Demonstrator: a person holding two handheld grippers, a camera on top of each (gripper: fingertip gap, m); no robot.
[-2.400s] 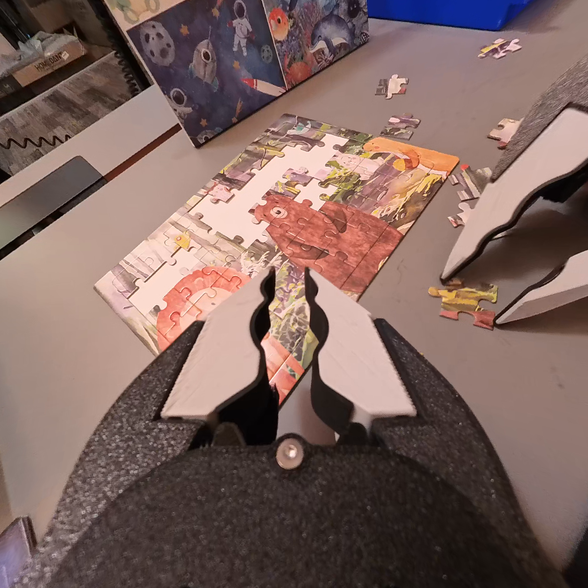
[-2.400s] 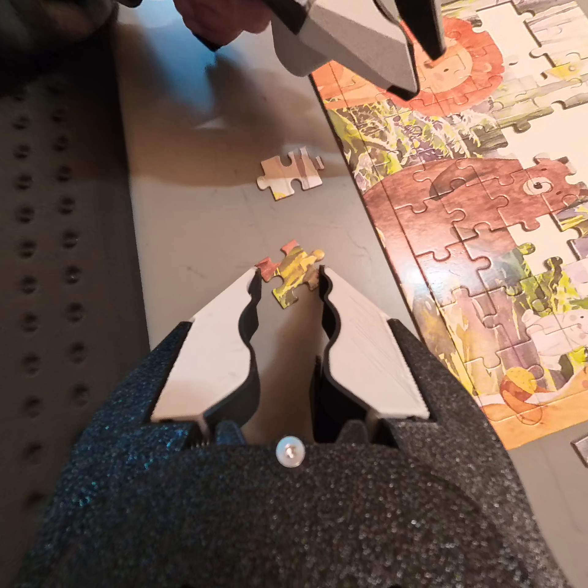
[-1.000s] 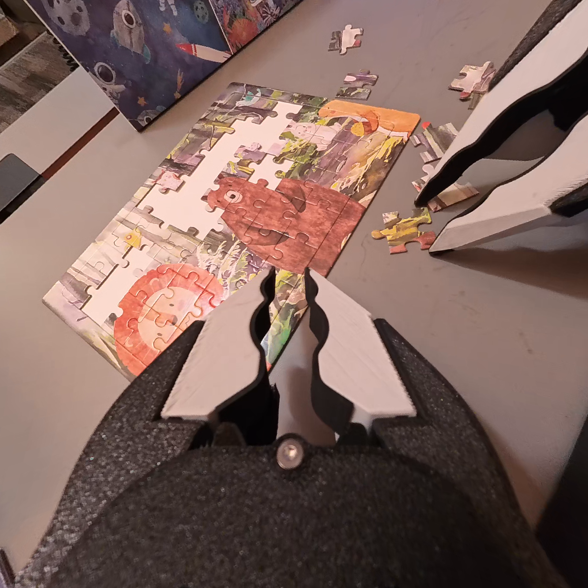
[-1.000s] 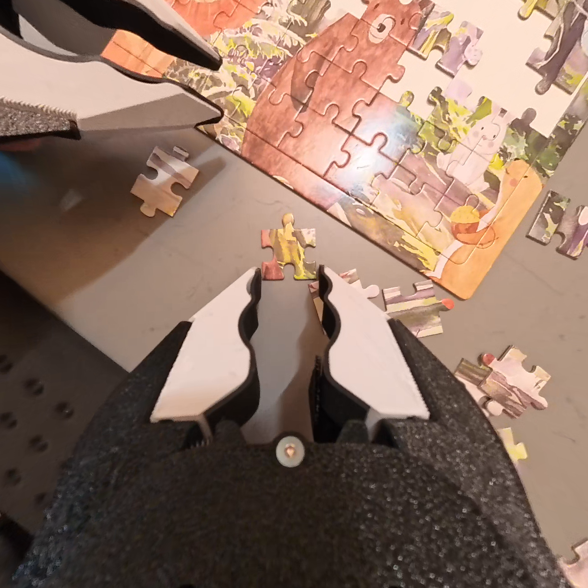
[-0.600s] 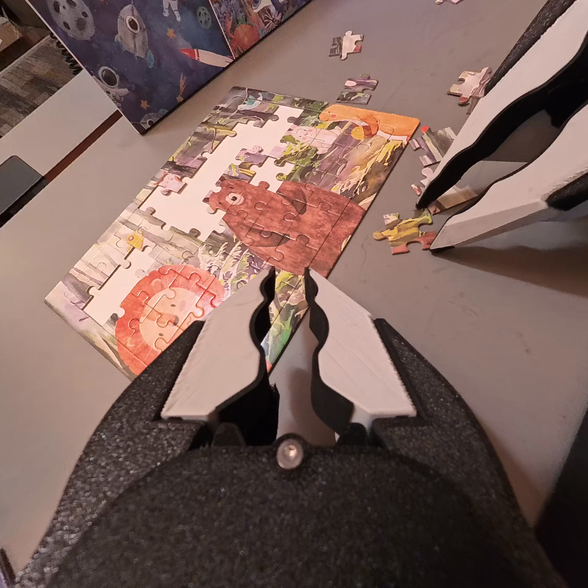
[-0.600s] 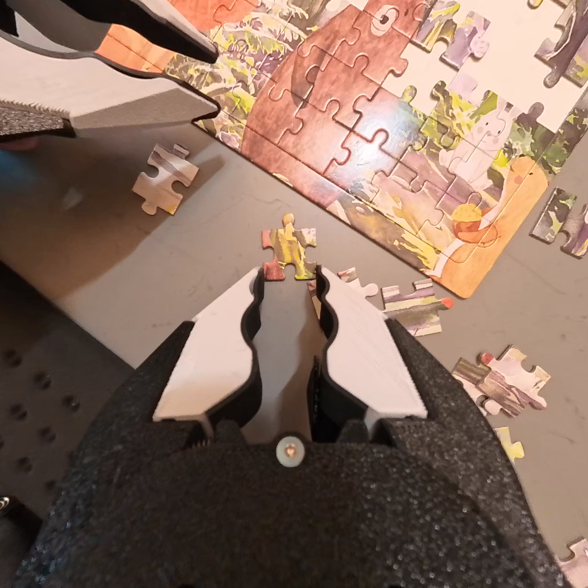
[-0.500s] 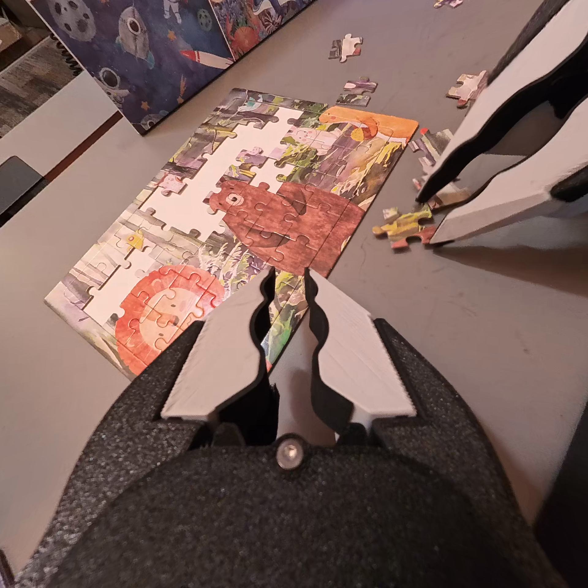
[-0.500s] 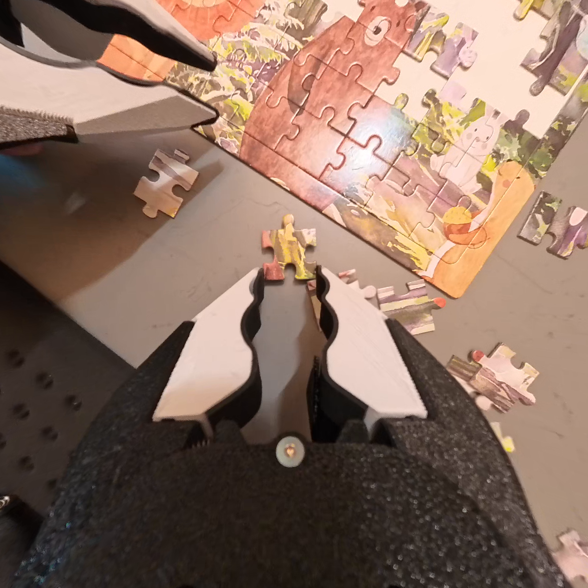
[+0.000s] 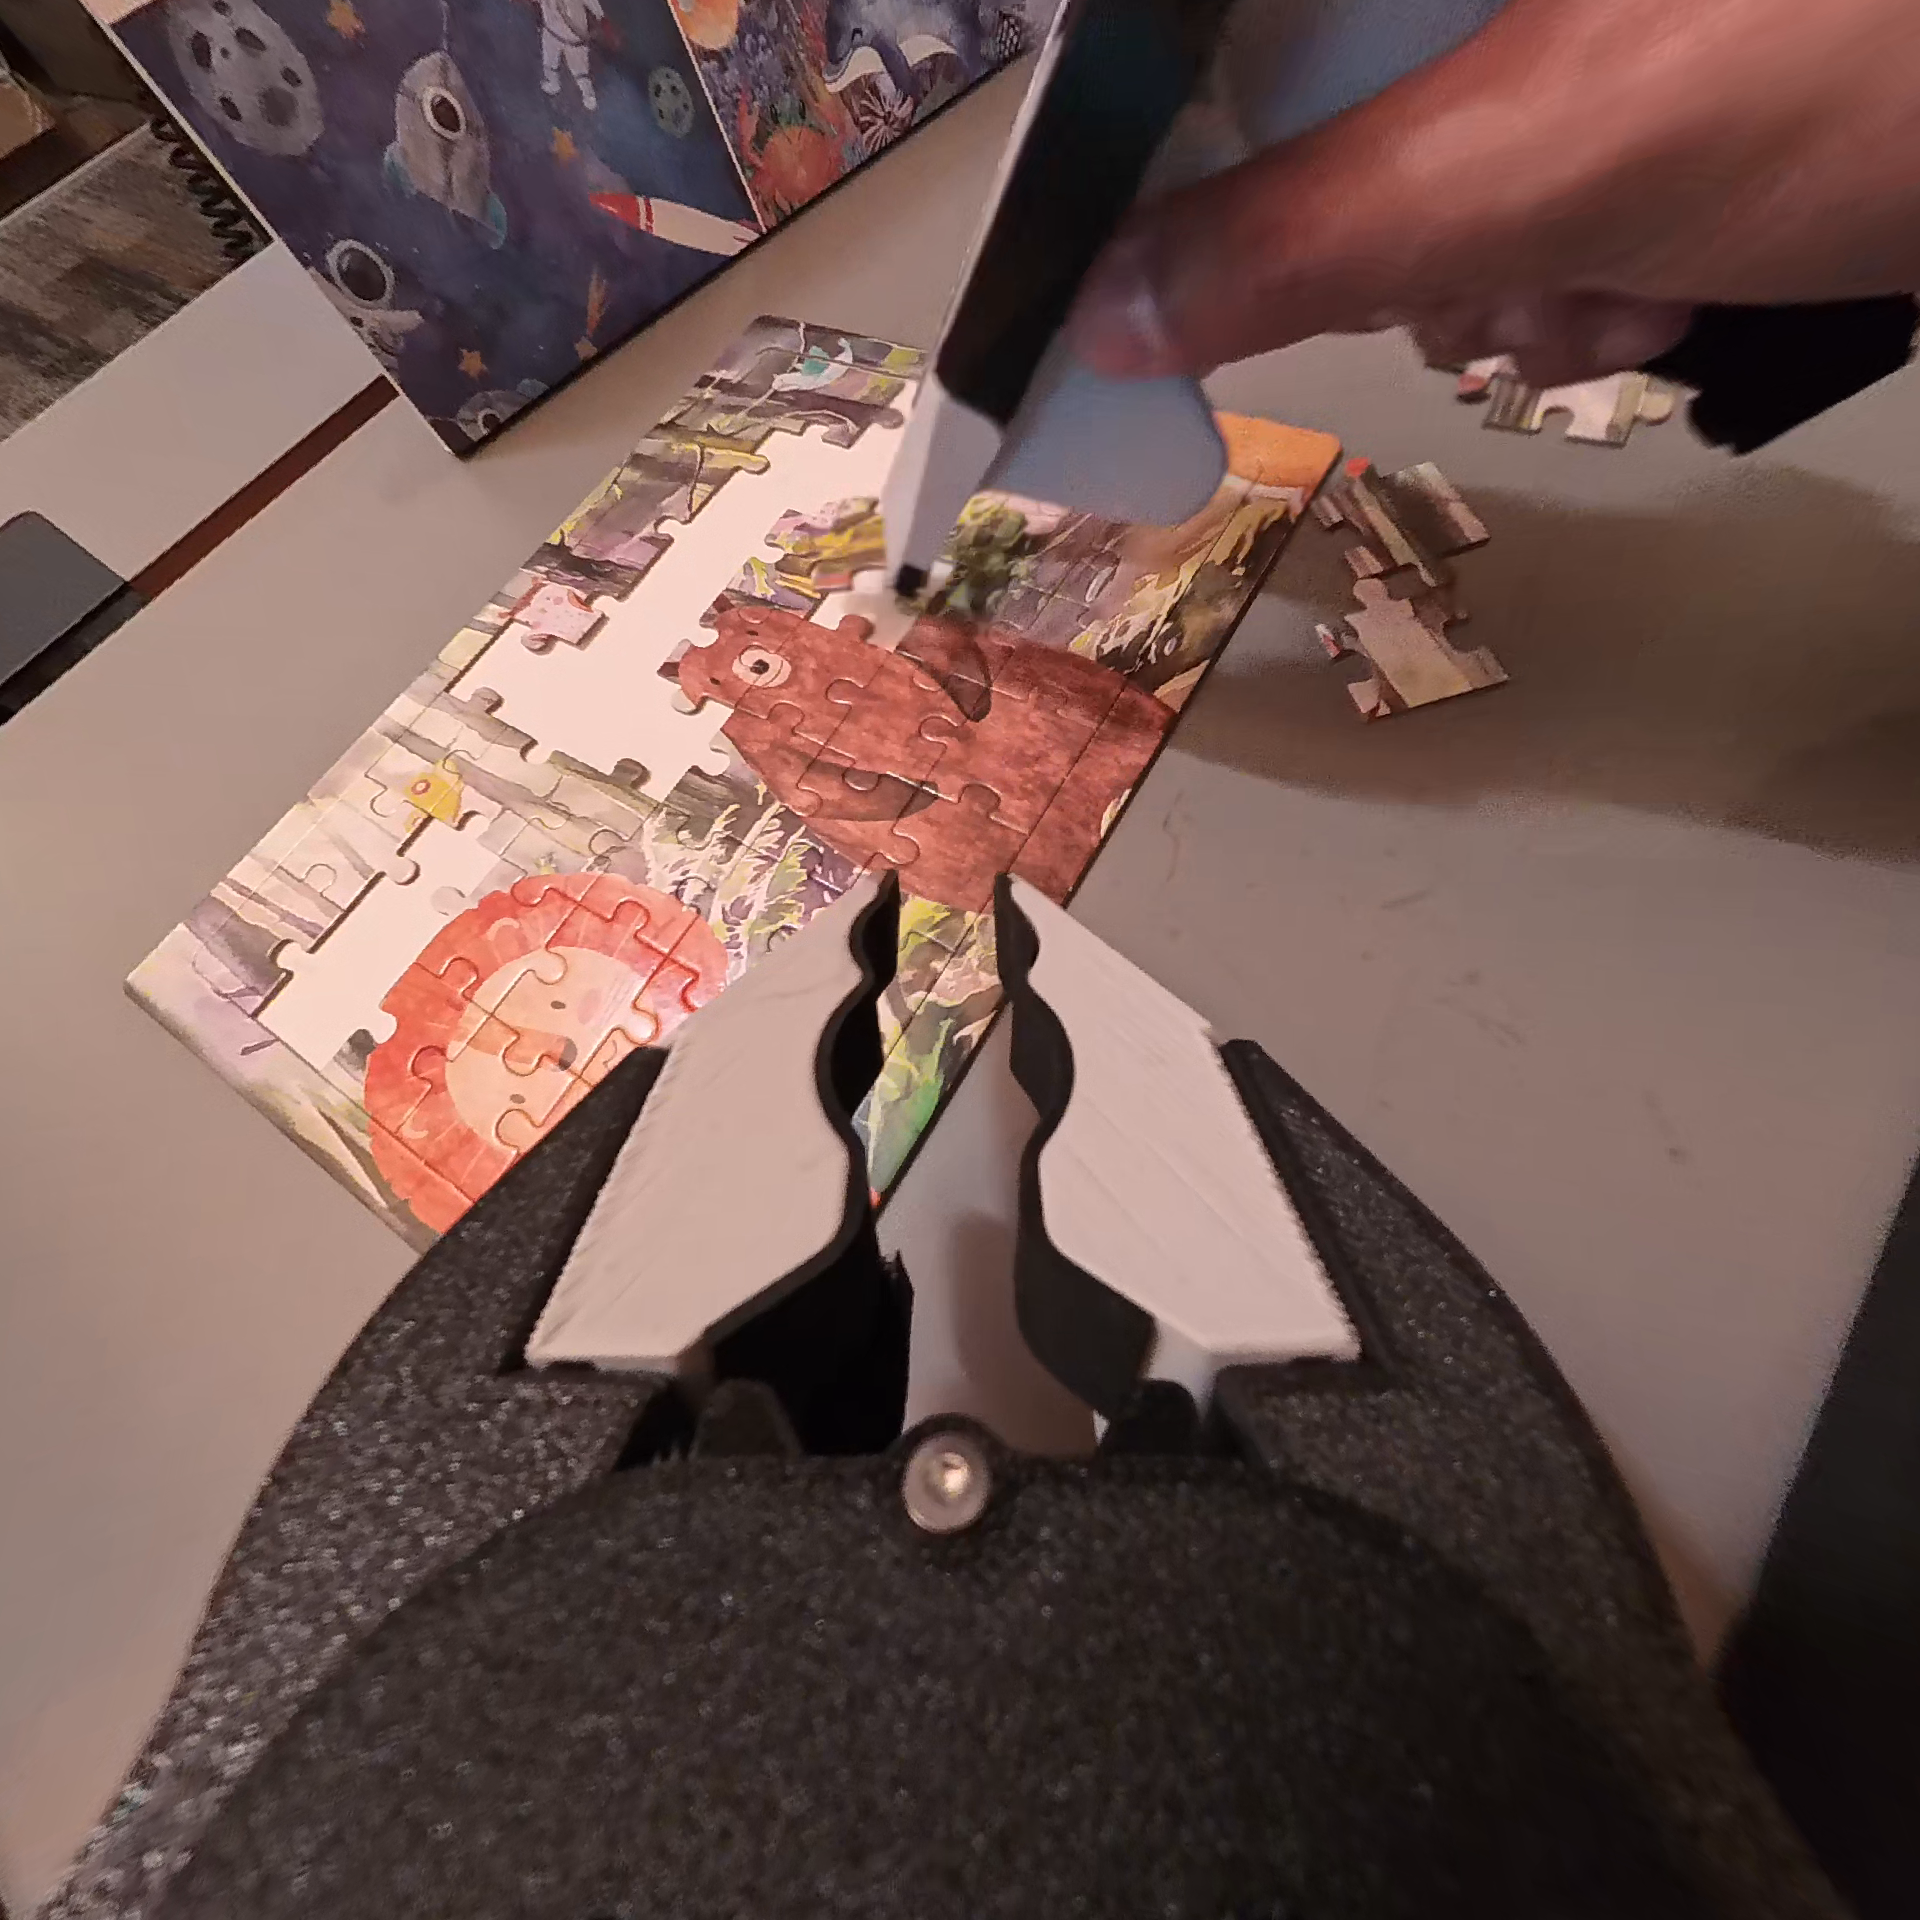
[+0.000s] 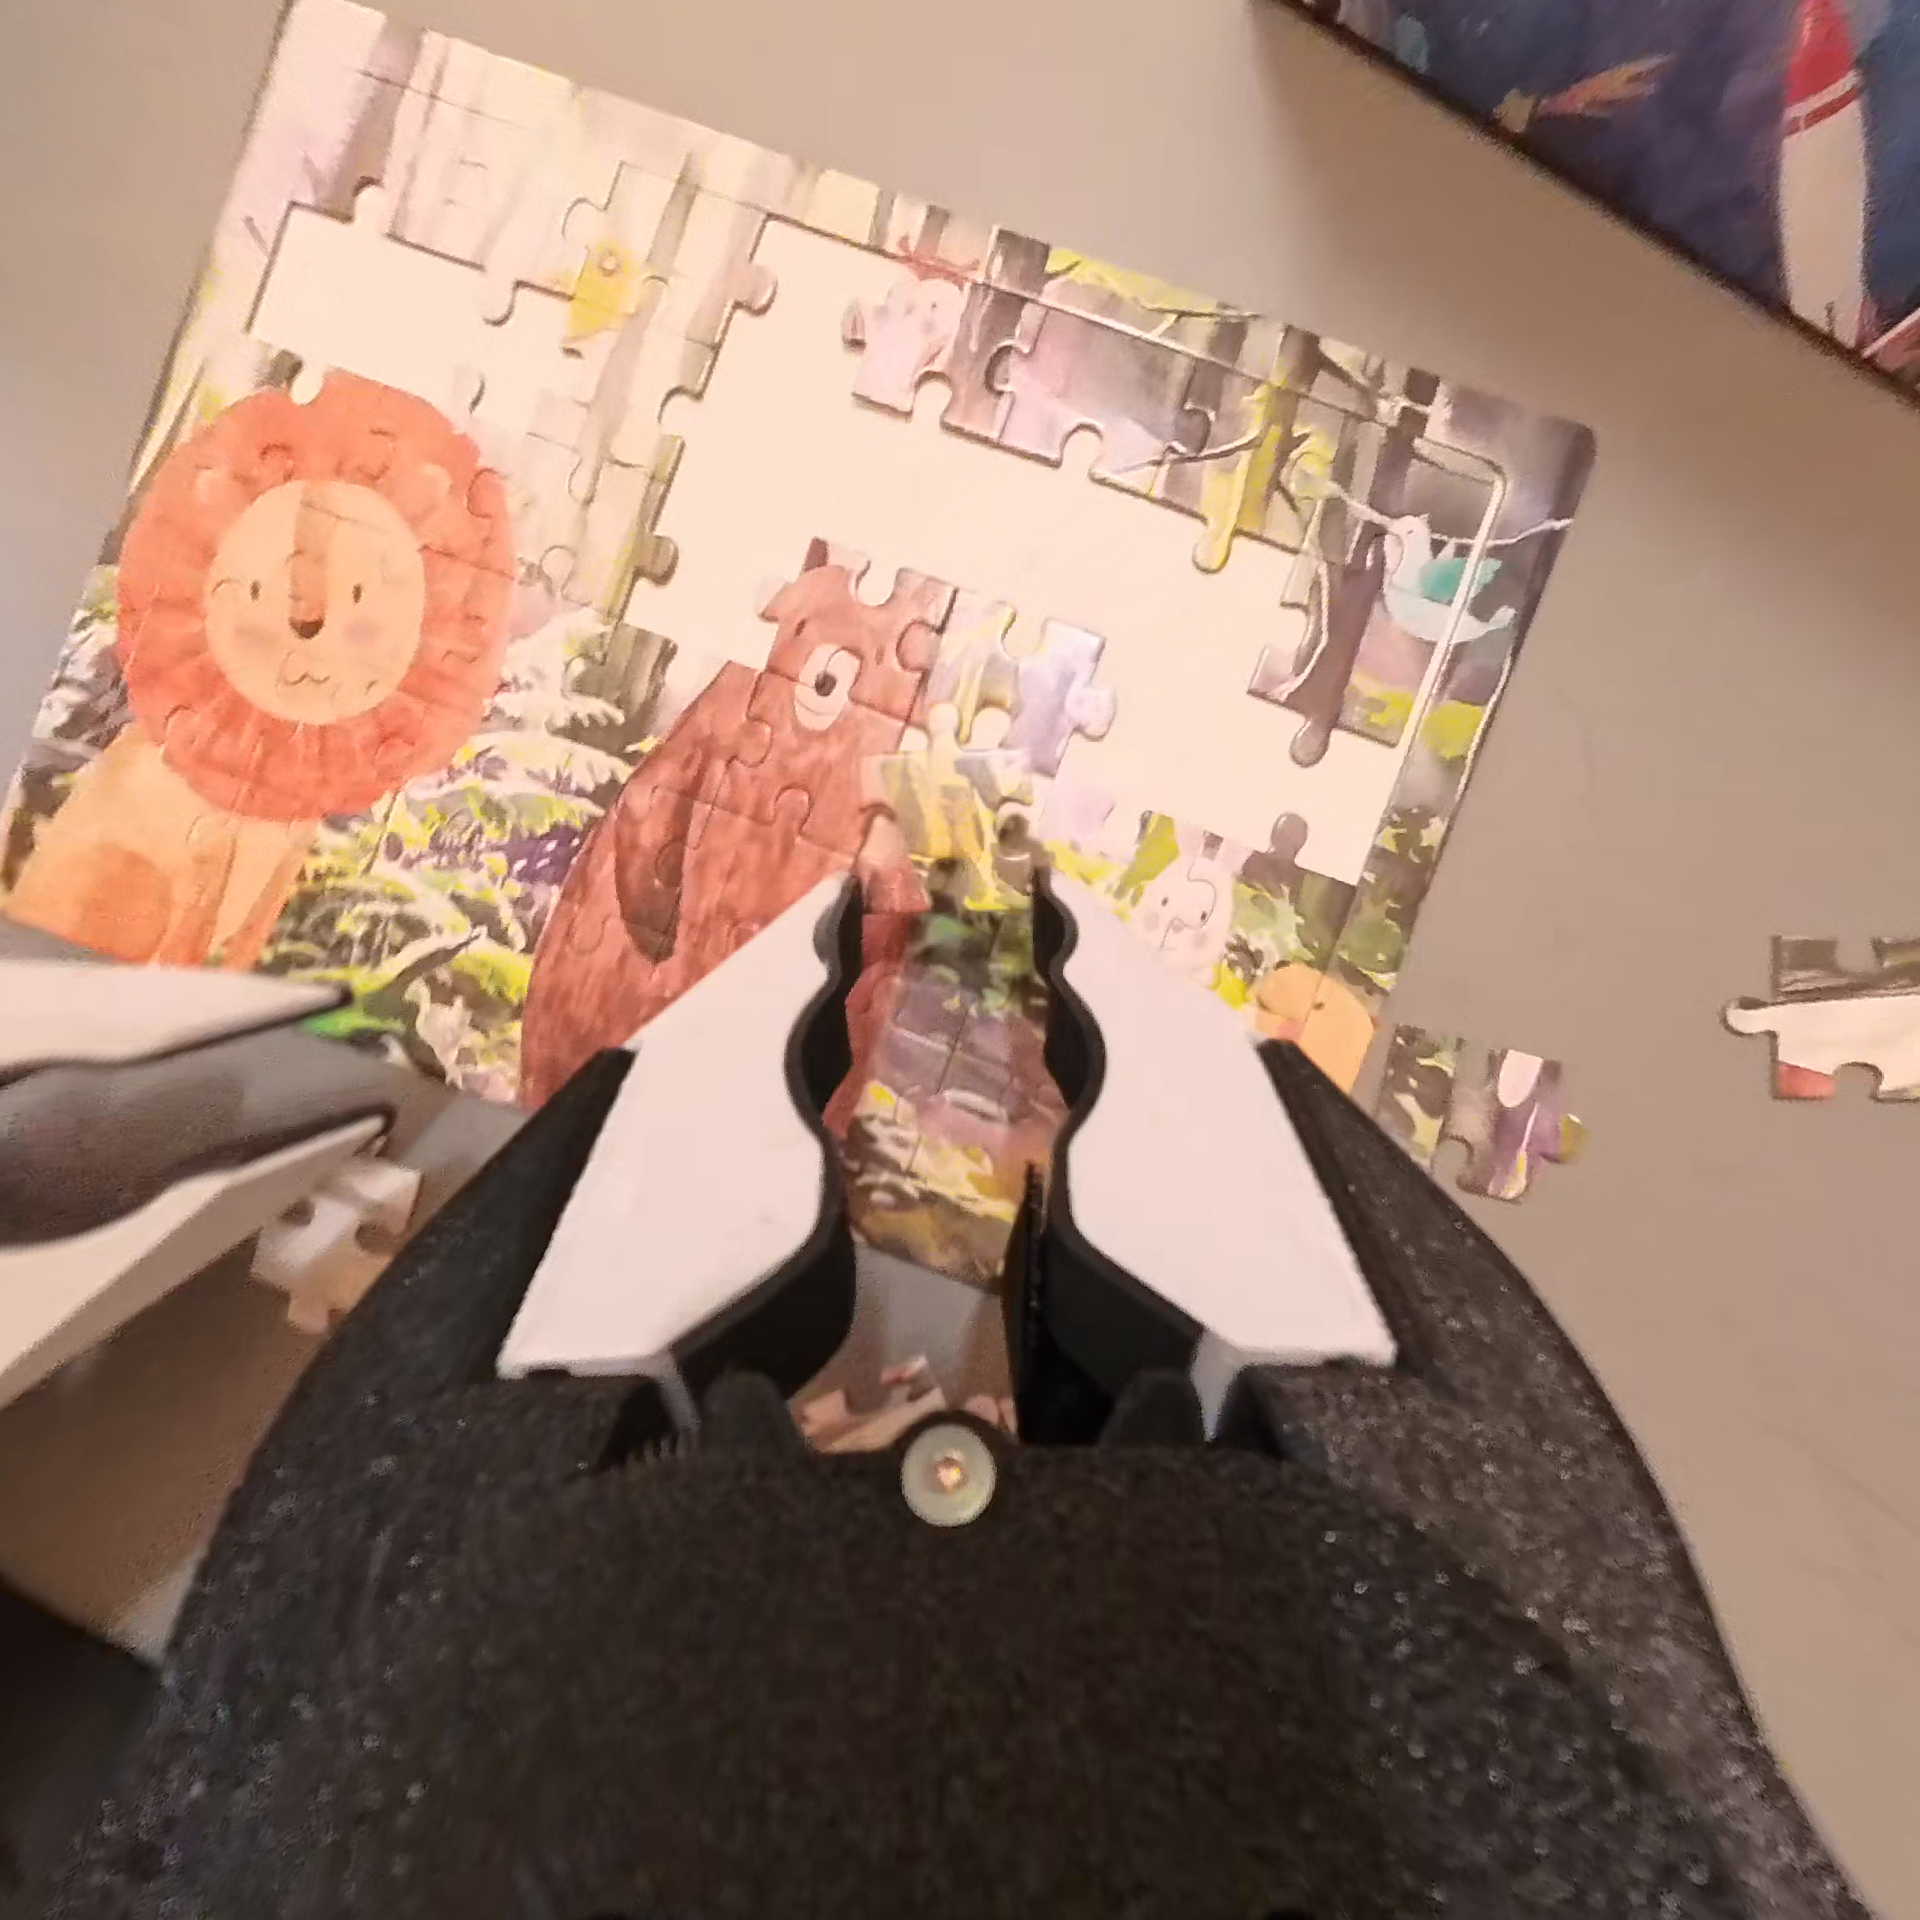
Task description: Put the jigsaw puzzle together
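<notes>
The jigsaw puzzle (image 10: 582,499) lies flat on a grey table (image 9: 1455,987), partly assembled; a lion (image 10: 301,613) with an orange mane fills its one end, a brown bear (image 10: 727,821) sits in the middle, and green and yellow foliage runs along the edge near the grippers; a wide white strip of bare backing crosses the upper middle where pieces are missing, edged by grey tree trunks. The right gripper (image 10: 945,883) points down over the puzzle just beside the bear's head; a yellow-green piece (image 10: 940,805) sits at its tips, blurred, the fingers look closed on its edges and it lies over a white gap there. The left gripper (image 9: 940,894) hovers over the near edge of the puzzle with its fingers slightly apart and nothing between them. A hand (image 9: 1507,187) grips the right gripper from above. Loose pieces (image 9: 1403,592) lie on the table past the puzzle's short end; one more (image 10: 1475,1122) lies just beside its orange corner. A dark blue box (image 9: 447,187) with space pictures stands behind the puzzle.
</notes>
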